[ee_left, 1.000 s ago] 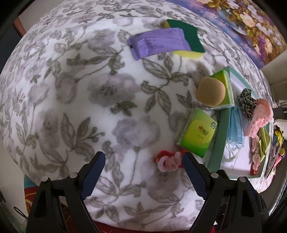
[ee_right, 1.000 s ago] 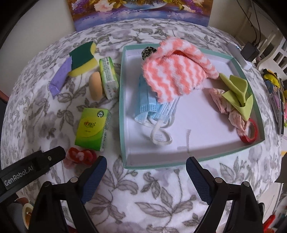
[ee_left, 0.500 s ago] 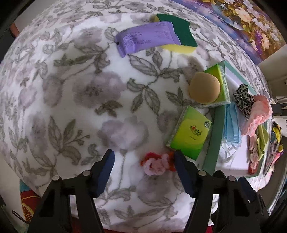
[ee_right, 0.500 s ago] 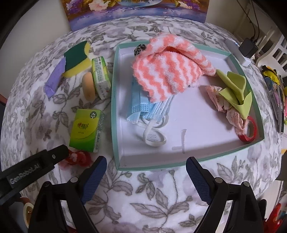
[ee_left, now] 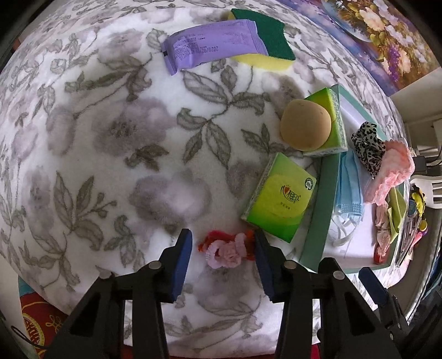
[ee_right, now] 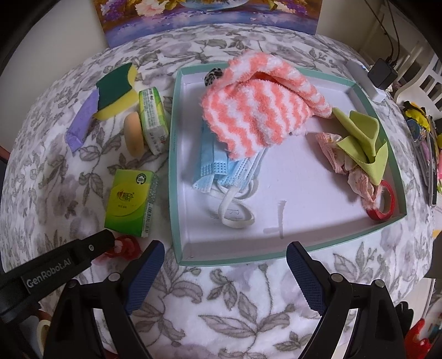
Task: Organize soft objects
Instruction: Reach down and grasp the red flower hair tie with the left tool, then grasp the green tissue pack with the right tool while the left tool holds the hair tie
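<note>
A red and pink fuzzy scrunchie (ee_left: 228,250) lies on the floral cloth between the fingers of my left gripper (ee_left: 223,250); the jaws stand close around it, apart from it on the left side. The scrunchie also shows in the right wrist view (ee_right: 124,247), partly behind the left gripper's arm. My right gripper (ee_right: 225,265) is open and empty at the near rim of the green tray (ee_right: 229,258). The tray holds a striped orange sock (ee_right: 257,110), blue masks (ee_right: 218,168), a green cloth (ee_right: 364,138) and a red ring (ee_right: 382,203).
Left of the tray lie two green tissue packs (ee_left: 280,197) (ee_left: 331,124), a tan sponge puff (ee_left: 305,128), a purple packet (ee_left: 212,45) and a green-yellow sponge (ee_left: 265,38). A painting (ee_right: 210,16) stands at the back. Clutter lies off the table's right edge.
My left gripper has moved forward to the scrunchie and its jaws have narrowed around it. The right gripper has drawn slightly closer to the tray, still open.
</note>
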Available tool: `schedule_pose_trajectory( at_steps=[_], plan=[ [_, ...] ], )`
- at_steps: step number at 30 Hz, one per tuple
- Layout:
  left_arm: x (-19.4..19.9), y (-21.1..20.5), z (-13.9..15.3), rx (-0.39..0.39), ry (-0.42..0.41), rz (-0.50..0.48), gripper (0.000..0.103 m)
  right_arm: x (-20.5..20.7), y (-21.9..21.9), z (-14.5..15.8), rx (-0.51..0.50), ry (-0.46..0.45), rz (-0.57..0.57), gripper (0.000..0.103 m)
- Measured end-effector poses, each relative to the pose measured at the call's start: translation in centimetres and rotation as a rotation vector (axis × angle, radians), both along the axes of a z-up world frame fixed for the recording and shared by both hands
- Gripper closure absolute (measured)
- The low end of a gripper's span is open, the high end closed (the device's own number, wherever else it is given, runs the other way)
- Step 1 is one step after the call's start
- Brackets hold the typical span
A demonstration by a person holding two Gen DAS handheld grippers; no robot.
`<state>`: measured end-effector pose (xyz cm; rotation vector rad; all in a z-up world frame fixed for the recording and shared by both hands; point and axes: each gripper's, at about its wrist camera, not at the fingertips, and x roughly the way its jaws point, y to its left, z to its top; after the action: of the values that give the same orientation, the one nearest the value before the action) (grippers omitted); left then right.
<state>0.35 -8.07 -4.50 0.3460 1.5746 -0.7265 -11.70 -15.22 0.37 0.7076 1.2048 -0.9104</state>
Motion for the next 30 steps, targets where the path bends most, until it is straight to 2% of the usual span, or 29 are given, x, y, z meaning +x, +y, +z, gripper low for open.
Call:
schedule_pose_trajectory(
  at_steps=[1,4,8,19,24,30],
  plan=[
    [0.0,-0.1,-0.1,0.0,0.004,0.001,0.057,0.0,0.0,0.0,-0.001,0.004,0.001,0.011],
    [0.1,0.0,-0.6,-0.011,0.029,0.002,0.069,0.2,0.0,-0.1,0.0,0.01,0.003,0.011],
    [0.1,0.1,-0.5,-0.021,0.037,0.001,0.072,0.3,0.0,-0.2,-0.002,0.013,0.004,0.011],
    [0.3,0.4,0.1,-0.035,0.042,0.004,0.075,0.2,0.0,-0.1,0.001,0.007,-0.004,0.011],
    [1.6,1.3,0.9,-0.057,0.066,0.028,0.075,0.6,0.0,0.0,-0.004,-0.007,-0.003,0.011],
    [4.3,2.9,2.3,-0.091,0.041,0.091,0.075,2.4,0.5,1.2,-0.044,-0.073,0.031,0.011]
  ],
)
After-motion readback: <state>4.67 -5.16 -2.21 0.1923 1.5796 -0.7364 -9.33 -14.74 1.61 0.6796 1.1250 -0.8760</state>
